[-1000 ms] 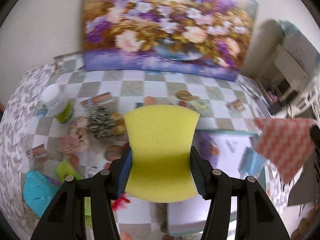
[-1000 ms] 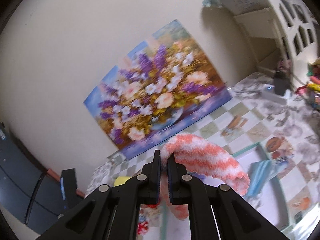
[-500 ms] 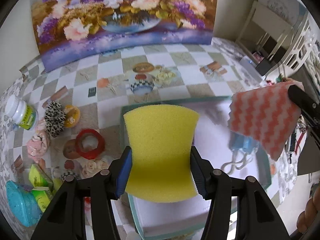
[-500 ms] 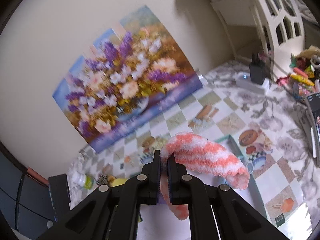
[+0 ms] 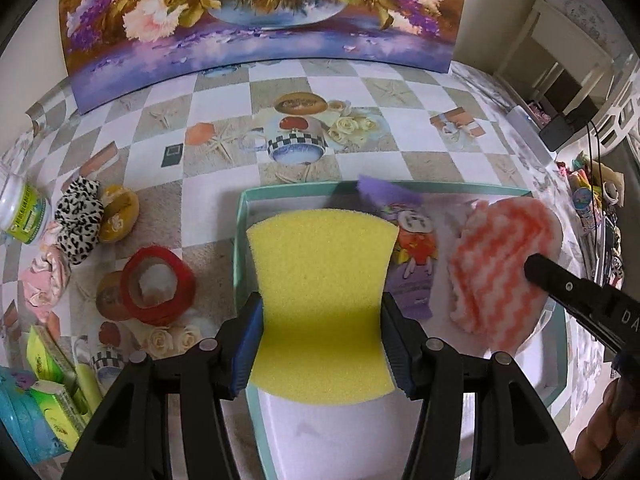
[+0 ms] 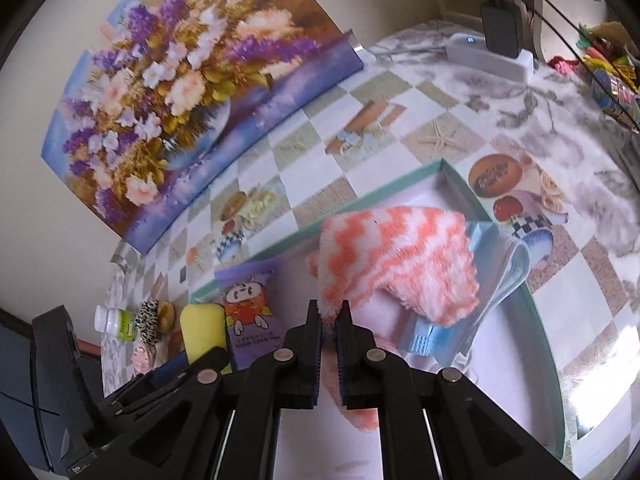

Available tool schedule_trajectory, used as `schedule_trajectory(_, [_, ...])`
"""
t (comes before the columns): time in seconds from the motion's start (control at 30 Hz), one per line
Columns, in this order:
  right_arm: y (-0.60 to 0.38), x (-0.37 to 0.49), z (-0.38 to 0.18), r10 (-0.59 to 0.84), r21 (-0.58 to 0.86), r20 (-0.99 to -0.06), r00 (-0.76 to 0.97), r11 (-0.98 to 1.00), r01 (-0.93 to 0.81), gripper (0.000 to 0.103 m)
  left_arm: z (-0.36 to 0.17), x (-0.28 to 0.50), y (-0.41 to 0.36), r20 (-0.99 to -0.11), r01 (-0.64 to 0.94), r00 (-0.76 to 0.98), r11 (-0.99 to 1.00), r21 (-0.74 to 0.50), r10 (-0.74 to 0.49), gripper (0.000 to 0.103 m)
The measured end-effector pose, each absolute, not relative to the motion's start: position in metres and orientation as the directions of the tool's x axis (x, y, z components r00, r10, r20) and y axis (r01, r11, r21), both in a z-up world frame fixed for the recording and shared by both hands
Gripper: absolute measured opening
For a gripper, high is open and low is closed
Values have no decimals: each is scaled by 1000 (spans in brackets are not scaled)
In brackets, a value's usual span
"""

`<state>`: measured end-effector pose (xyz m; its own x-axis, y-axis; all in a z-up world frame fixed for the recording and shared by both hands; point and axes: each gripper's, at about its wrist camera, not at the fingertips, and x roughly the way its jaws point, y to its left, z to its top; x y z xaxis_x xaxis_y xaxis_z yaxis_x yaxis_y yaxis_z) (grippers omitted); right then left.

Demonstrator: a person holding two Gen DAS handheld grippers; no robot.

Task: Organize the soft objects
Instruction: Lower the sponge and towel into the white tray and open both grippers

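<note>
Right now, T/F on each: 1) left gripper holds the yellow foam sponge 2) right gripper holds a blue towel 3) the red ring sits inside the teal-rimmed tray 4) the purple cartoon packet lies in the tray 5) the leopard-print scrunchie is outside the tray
1) True: the left gripper is shut on the yellow foam sponge.
2) False: the right gripper pinches the orange-and-white zigzag fluffy cloth.
3) False: the red ring lies on the tablecloth, left of the teal-rimmed tray.
4) True: the purple cartoon packet is in it.
5) True: the leopard-print scrunchie is outside the tray.
</note>
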<state>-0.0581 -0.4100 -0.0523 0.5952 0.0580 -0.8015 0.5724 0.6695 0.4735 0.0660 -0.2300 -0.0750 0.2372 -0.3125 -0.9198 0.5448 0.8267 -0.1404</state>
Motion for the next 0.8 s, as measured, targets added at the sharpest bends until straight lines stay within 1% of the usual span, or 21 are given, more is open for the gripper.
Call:
schedule_trajectory(0.13, [-409, -58, -51, 44, 454, -810, 584, 677, 579, 10, -75, 66, -233, -922, 547, 243, 828, -127, -303, 60])
schedule_trajectory(0.17, [-409, -58, -47, 37, 448, -811, 583, 681, 580, 10, -72, 66, -232, -920, 546, 247, 828, -128, -306, 66])
schedule_trajectory(0.2, [-409, -58, -45, 29, 439, -813, 581, 685, 581, 10, -70, 66, -232, -917, 546, 250, 827, -131, -311, 75])
schedule_trajectory(0.27, [-406, -56, -38, 11, 417, -818, 575, 699, 581, 15, -61, 66, -230, -910, 542, 258, 828, -143, -326, 80])
schedule_trajectory(0.3, [-405, -57, -35, 3, 408, -819, 574, 706, 579, 23, -58, 66, -229, -907, 541, 259, 828, -149, -333, 80])
schedule_trajectory(0.33, [-403, -57, -30, -7, 398, -817, 577, 716, 574, 34, -53, 67, -228, -902, 538, 261, 828, -158, -342, 80])
schedule_trajectory(0.37, [-401, -56, -26, -19, 386, -817, 576, 724, 571, 38, -50, 67, -227, -900, 535, 264, 829, -162, -346, 81])
schedule_trajectory(0.43, [-396, -56, -19, -41, 358, -820, 571, 742, 567, 40, -44, 67, -224, -897, 525, 272, 835, -164, -348, 86])
schedule_trajectory(0.47, [-393, -55, -16, -53, 340, -822, 567, 753, 563, 42, -42, 68, -222, -898, 519, 274, 839, -163, -344, 92])
schedule_trajectory(0.53, [-389, -54, -12, -71, 310, -829, 554, 767, 562, 60, -40, 71, -218, -899, 502, 280, 850, -161, -336, 93])
schedule_trajectory(0.63, [-384, -52, -11, -94, 266, -845, 526, 780, 567, 69, -42, 79, -209, -913, 451, 276, 879, -153, -301, 93])
schedule_trajectory(0.67, [-383, -52, -11, -98, 259, -849, 520, 780, 570, 71, -44, 80, -206, -916, 438, 272, 886, -156, -296, 93])
schedule_trajectory(0.73, [-383, -52, -13, -98, 256, -852, 514, 779, 573, 79, -48, 84, -198, -918, 408, 265, 897, -170, -295, 93])
schedule_trajectory(0.77, [-383, -52, -14, -98, 254, -855, 510, 777, 576, 80, -50, 86, -195, -920, 396, 264, 902, -171, -290, 93])
schedule_trajectory(0.8, [-383, -53, -15, -101, 250, -858, 504, 775, 581, 84, -51, 87, -192, -921, 385, 268, 908, -167, -283, 93])
